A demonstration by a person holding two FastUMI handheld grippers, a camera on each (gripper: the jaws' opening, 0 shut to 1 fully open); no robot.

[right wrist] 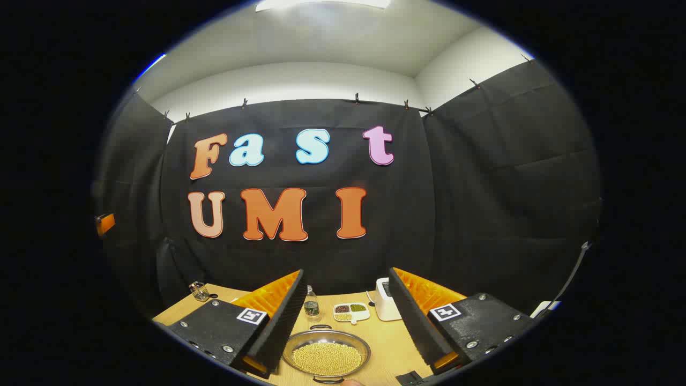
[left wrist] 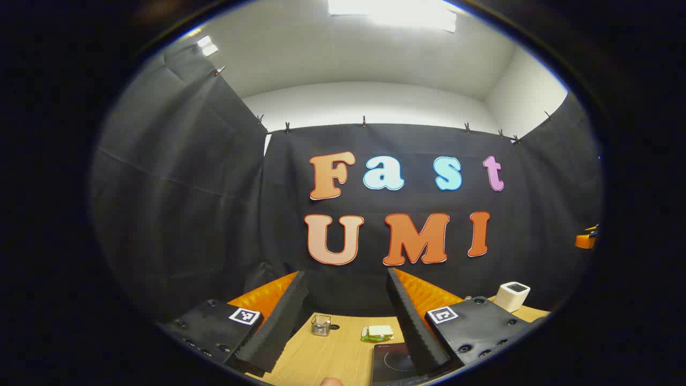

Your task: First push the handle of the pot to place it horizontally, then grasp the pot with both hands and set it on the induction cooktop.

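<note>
We are in a booth with black cloth walls, a white ceiling with bright lamps, and a light wooden table (left wrist: 332,354) below.

In the left gripper view, the left gripper (left wrist: 348,316) is held above the table with its jaws spread wide and nothing between them. Between its fingers we see a small glass jar (left wrist: 320,325) and a green and white sponge (left wrist: 378,333) lying near each other on the wood. The induction cooktop (left wrist: 394,362), dark with a round ring, lies at the bottom edge, partly behind the right finger. A white boxy appliance (left wrist: 512,295) stands farther to the right, near the wall.

In the right gripper view, the right gripper (right wrist: 348,316) is also released, holding nothing. The pot (right wrist: 327,355), a shallow metal one with two small loop handles, sits on the table low between the fingers and is filled with yellow beans (right wrist: 327,359). Behind it we see a small bottle (right wrist: 311,304), a white divided dish (right wrist: 351,311) with different grains, and a white appliance (right wrist: 385,305). A glass jar (right wrist: 199,291) stands far to the left.
</note>
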